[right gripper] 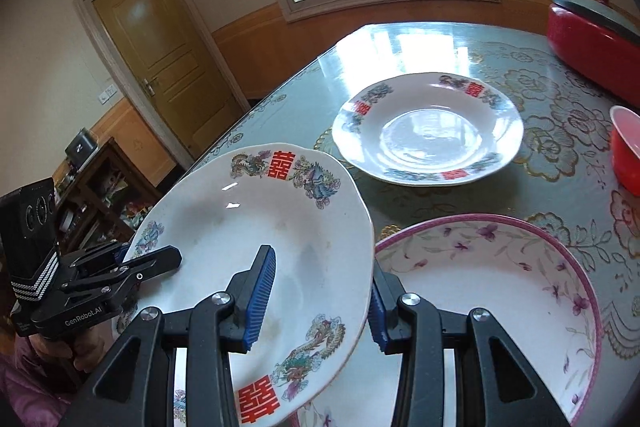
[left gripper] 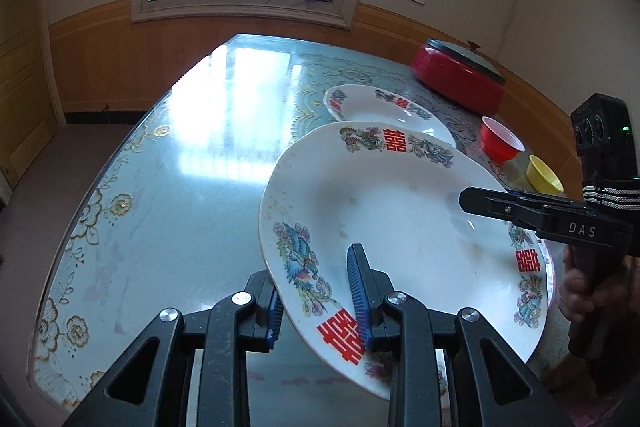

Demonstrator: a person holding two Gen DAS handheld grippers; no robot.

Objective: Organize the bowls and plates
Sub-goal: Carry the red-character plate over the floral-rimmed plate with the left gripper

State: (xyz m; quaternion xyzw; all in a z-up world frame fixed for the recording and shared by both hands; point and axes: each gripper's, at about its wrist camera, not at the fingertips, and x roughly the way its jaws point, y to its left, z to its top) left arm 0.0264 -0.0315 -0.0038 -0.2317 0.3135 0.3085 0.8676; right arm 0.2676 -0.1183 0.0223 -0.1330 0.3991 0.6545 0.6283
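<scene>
A white plate with red characters and phoenix prints (left gripper: pixel 400 219) is lifted and tilted above the table; it also shows in the right wrist view (right gripper: pixel 256 227). My left gripper (left gripper: pixel 320 291) is shut on its near rim, one finger above and one below. My right gripper (right gripper: pixel 320 291) is shut on the opposite rim; it shows in the left wrist view (left gripper: pixel 476 201) at the plate's right edge. A second matching plate (right gripper: pixel 428 131) lies flat on the table beyond. A pink-rimmed floral plate (right gripper: pixel 500 291) lies under and right of the held plate.
A red bowl (left gripper: pixel 500 143) and a yellow bowl (left gripper: pixel 544 175) stand at the right of the table. A red lidded pot (left gripper: pixel 460 75) sits at the back right. The glass-topped table (left gripper: pixel 200 147) has its edge at the left. A door (right gripper: pixel 160 55) is behind.
</scene>
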